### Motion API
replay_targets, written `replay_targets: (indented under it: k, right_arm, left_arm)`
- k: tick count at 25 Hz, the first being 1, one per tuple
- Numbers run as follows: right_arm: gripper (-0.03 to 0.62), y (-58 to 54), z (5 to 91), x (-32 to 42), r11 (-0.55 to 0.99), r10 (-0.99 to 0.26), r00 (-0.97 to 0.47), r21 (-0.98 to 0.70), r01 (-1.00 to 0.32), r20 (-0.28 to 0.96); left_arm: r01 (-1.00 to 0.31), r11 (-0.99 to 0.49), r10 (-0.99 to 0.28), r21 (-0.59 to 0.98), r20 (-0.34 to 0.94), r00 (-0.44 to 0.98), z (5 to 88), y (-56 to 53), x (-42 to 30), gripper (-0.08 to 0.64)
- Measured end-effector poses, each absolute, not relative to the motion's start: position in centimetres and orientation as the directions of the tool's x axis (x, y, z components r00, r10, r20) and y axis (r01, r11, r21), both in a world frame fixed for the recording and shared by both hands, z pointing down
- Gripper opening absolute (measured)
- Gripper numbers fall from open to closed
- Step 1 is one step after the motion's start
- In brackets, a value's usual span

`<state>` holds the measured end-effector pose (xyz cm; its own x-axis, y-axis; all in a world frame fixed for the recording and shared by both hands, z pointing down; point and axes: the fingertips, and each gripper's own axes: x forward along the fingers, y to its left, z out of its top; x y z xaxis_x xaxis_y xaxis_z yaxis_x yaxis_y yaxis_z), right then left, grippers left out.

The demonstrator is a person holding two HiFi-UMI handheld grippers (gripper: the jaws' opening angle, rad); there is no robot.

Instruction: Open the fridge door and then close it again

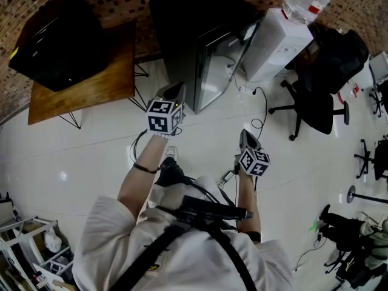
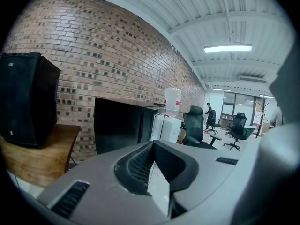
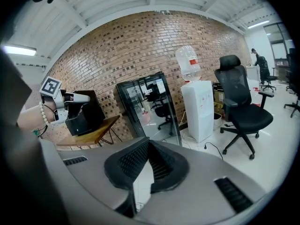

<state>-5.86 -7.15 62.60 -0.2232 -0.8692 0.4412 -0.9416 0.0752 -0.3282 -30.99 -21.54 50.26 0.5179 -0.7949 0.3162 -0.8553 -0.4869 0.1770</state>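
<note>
Clenched shut, nothing gripped: left gripper (image 1: 174, 91), right gripper (image 1: 245, 136). Well short of the fridge (image 1: 209, 59), door closed, against the brick wall between wooden table (image 1: 91, 83) and water dispenser (image 1: 276, 41). Probably slips off the glass door edge if hooked with shut jaws. Could snag the floor cable (image 1: 262, 105) when stepping in.

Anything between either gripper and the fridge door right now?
Nothing visible. Only bare floor lies between the left gripper, the right gripper and the closed fridge door; a cable lies aside, by the water dispenser.
</note>
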Motion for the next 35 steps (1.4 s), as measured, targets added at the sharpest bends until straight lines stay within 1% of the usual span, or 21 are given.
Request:
replay_targets:
  k: [35]
  right_arm:
    - [0.005, -7.25, 62.56, -6.39, 0.084, -0.865, -0.237, -0.338, -0.937, 0.443]
  left_arm:
    - [-0.841, -0.509, -0.78, 0.183, 0.316, 0.54, 50.41, -21.37, -30.74, 0.0]
